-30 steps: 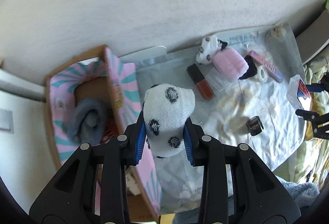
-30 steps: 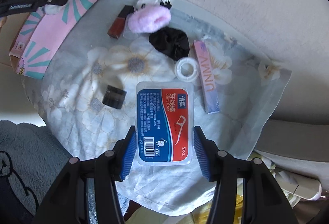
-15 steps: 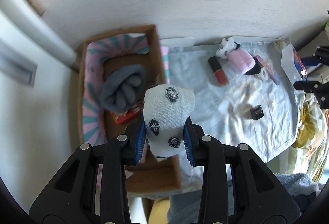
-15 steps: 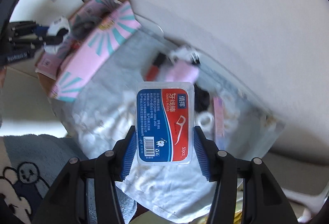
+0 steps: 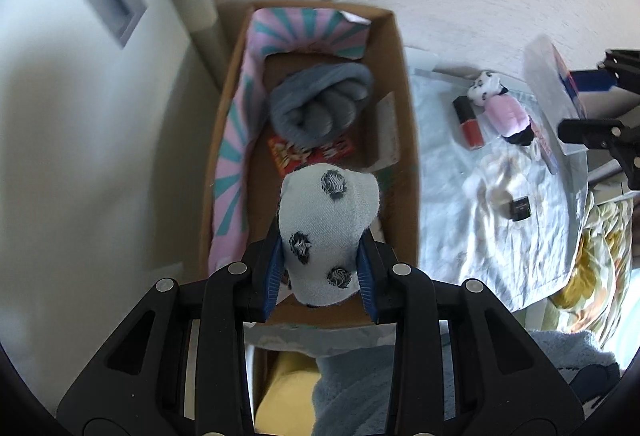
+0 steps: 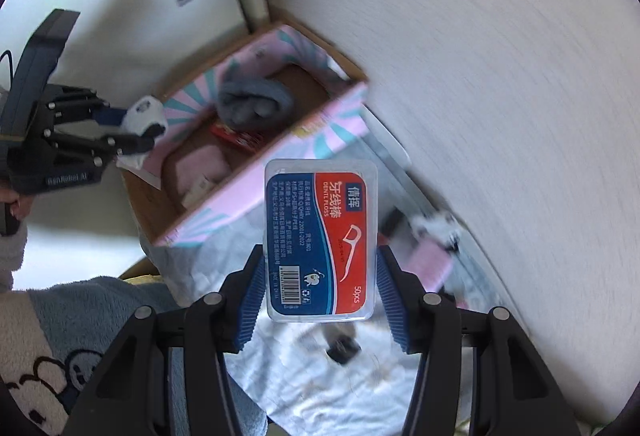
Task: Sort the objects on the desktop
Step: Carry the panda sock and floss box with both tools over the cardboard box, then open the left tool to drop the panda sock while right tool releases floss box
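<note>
Box (image 5: 406,140) open-topped; grey bundle (image 5: 320,102) fills far end.

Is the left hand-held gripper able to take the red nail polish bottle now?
Probably not: the left hand-held gripper is shut on a spotted sock over the cardboard box, away from the red nail polish bottle.

A white sock (image 5: 326,232) with dark spots hangs bunched above an open cardboard box (image 5: 404,140). A clear dental floss case (image 6: 322,244), red-and-blue label, is held upright beside the box.
</note>
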Demonstrator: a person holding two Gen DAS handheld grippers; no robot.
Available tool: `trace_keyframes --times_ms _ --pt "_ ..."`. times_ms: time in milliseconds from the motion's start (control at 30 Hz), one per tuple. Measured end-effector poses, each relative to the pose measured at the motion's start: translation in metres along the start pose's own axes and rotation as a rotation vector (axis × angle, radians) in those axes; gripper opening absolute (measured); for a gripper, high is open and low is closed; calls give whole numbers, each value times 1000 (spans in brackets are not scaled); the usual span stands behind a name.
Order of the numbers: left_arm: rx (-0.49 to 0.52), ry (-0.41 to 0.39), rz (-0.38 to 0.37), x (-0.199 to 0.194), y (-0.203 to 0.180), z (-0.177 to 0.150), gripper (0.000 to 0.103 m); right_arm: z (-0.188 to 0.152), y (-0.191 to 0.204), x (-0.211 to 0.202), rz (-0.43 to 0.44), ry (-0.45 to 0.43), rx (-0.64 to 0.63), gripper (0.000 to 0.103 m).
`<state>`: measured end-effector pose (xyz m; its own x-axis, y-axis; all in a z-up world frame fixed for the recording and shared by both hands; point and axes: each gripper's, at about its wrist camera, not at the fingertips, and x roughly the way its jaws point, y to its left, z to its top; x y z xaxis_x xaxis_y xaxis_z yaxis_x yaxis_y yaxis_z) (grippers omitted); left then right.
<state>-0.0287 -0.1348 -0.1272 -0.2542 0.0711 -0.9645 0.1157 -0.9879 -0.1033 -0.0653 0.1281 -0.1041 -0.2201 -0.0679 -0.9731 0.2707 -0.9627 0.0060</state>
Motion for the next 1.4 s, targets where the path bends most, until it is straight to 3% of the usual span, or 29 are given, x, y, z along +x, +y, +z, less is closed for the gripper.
trace_keyframes --times_ms 633,833,1200,1267,1300,1333,1400 --pt "-99 1 -56 14 41 -13 30 98 86 66 31 84 -164 49" --pt "-102 -3 -75 19 42 -11 30 108 96 70 -29 67 -197 49" --pt "-105 46 -81 48 40 -9 30 114 93 101 29 127 -161 49" --pt "-112 66 -88 54 39 -7 39 114 93 108 43 140 -145 50" --pt "-118 94 -93 59 39 -6 60 115 93 112 47 152 -136 50" --pt "-124 107 -93 62 40 -6 90 116 92 118 50 171 -124 51" --pt "-144 80 -101 59 41 -6 102 116 87 125 49 204 -95 62"
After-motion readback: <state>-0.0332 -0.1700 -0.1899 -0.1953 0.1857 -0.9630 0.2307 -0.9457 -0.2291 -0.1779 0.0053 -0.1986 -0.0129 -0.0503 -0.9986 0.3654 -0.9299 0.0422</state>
